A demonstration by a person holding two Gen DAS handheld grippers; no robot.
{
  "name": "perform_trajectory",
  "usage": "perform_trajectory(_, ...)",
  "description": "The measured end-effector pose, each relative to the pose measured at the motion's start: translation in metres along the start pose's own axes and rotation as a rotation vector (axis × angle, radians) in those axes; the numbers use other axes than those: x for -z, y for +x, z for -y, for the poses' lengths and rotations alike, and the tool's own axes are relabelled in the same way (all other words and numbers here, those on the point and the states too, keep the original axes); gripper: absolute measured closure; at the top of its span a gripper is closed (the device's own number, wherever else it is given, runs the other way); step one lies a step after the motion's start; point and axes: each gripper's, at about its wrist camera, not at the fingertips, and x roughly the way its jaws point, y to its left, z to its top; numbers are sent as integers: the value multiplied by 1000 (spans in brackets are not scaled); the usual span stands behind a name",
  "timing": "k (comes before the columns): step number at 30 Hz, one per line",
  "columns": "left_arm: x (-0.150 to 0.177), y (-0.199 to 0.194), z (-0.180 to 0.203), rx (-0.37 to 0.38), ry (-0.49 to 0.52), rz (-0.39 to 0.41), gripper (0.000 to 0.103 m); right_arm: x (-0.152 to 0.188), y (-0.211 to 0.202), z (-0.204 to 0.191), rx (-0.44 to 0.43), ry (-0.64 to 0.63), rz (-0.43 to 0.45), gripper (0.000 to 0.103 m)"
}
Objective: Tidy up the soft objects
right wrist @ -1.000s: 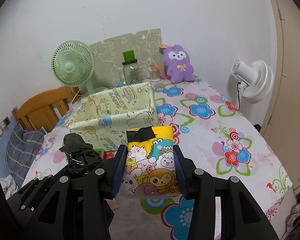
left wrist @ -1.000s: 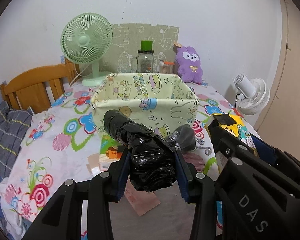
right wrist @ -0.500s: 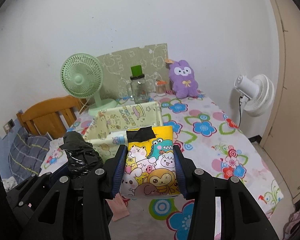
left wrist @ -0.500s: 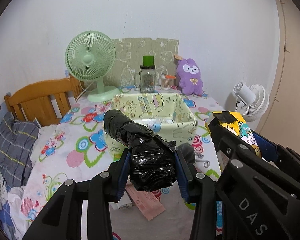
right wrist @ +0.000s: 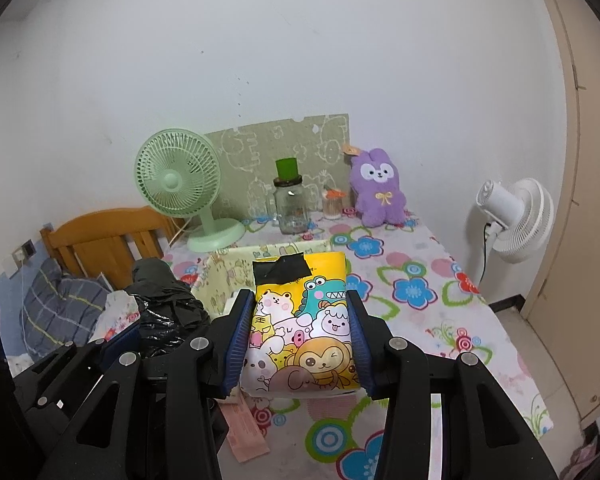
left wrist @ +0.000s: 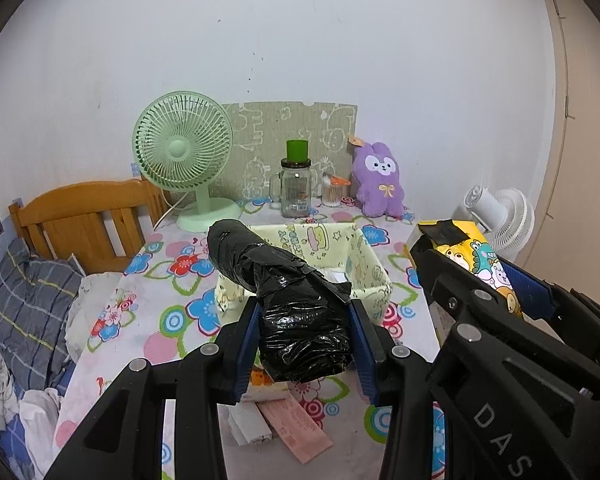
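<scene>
My left gripper (left wrist: 304,320) is shut on a black plastic-wrapped bundle (left wrist: 288,296) and holds it in the air. My right gripper (right wrist: 300,320) is shut on a yellow cartoon-print soft pack (right wrist: 300,320), also held up. Below and ahead of both stands an open pale yellow fabric box (left wrist: 364,264) on the flowered table; white things lie inside it. The bundle also shows at the left of the right wrist view (right wrist: 164,304), and the pack at the right of the left wrist view (left wrist: 472,256).
At the back stand a green desk fan (left wrist: 182,156), a glass jar with a green lid (left wrist: 296,184), a small cup (left wrist: 332,192) and a purple plush rabbit (left wrist: 378,184). A pink slip (left wrist: 296,428) and packets lie near the table's front edge. A white fan (right wrist: 512,220) is right, a wooden bed frame (left wrist: 80,220) left.
Both grippers have risen and pulled back from the box with their loads still held. The box now looks smaller and lower, and more of the table shows.
</scene>
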Motion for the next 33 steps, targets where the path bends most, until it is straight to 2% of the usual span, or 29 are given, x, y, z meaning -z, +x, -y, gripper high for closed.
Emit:
perform_trajectory(13, -21, 19, -10, -18, -18, 12, 59, -23, 24, -7, -35, -23, 15, 54)
perform_trajectory(33, -44, 81, -20, -20, -23, -26, 59, -41, 90, -9, -40, -26, -28, 54)
